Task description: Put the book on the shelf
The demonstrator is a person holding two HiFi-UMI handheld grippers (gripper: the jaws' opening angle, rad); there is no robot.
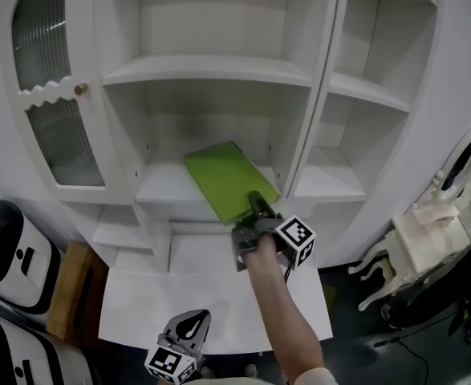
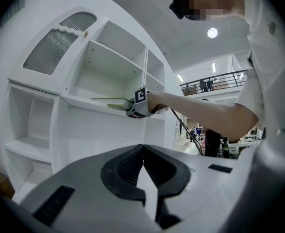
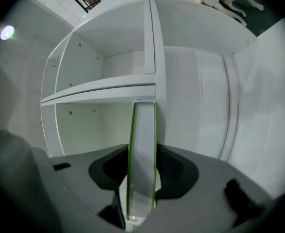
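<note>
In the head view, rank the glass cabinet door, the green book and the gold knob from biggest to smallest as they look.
1. glass cabinet door, clearly the largest
2. green book, much smaller
3. gold knob, tiny by comparison

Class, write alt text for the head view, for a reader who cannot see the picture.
The right gripper holds a green book by its near corner, flat over the middle shelf of a white bookcase. The left gripper hangs low near the bottom edge, holding nothing.
</note>
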